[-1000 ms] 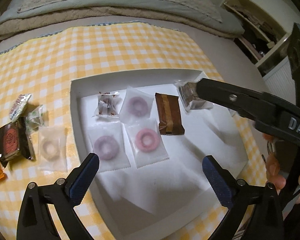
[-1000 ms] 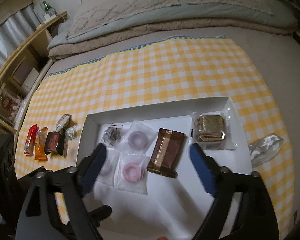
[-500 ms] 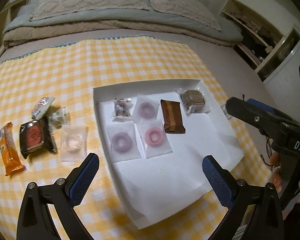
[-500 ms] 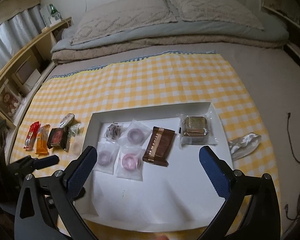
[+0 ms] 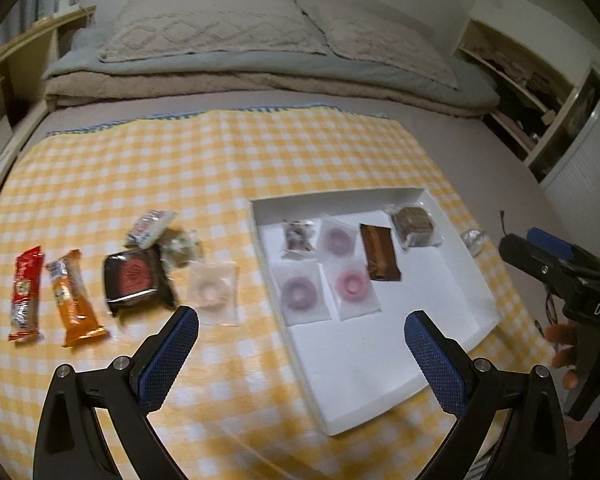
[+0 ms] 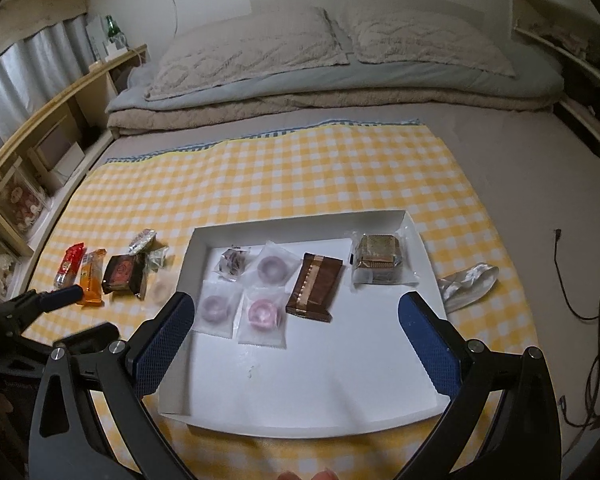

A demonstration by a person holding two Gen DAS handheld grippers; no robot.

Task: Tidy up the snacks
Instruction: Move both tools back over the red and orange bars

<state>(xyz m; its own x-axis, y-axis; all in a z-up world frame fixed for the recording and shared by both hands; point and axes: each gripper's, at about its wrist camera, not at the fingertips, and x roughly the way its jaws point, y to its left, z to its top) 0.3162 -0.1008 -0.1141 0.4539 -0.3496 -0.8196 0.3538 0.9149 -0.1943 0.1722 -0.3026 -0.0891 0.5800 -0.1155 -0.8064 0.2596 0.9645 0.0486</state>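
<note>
The right gripper [image 6: 296, 344], black with blue ridged pads, hangs over a shallow white cardboard tray [image 6: 416, 240]. Its jaws have just been opening and now stand wide, with nothing between them. The left gripper [image 5: 300, 354], of the same make, is also spread wide and empty, held above the left edge of the tray and the yellow-and-white checked cloth [image 5: 220, 168] beneath it.

Six wrapped snacks lie in the far half of the tray. In the far row sit a small clear packet with dark pieces [image 6: 233, 263], a clear packet holding a purple ring [image 6: 273, 267], a brown foil bar with a gold stripe [image 6: 315, 287] and a square brown cake in clear wrap [image 6: 378, 261]. In front of them lie another purple ring packet [image 6: 216, 307] and a pink ring packet [image 6: 263, 312].

On the cloth left of the tray rest a pale ring packet [image 5: 212, 292], a dark square packet with a red disc [image 5: 134, 276], a small greenish wrapper [image 5: 180, 246], a silver-and-white packet [image 5: 150, 228], an orange bar [image 5: 74, 300] and a red bar [image 5: 26, 294]. A crumpled clear wrapper [image 6: 468, 280] lies just right of the tray. The cloth is spread on a bed, with folded bedding [image 6: 340, 80] beyond.
</note>
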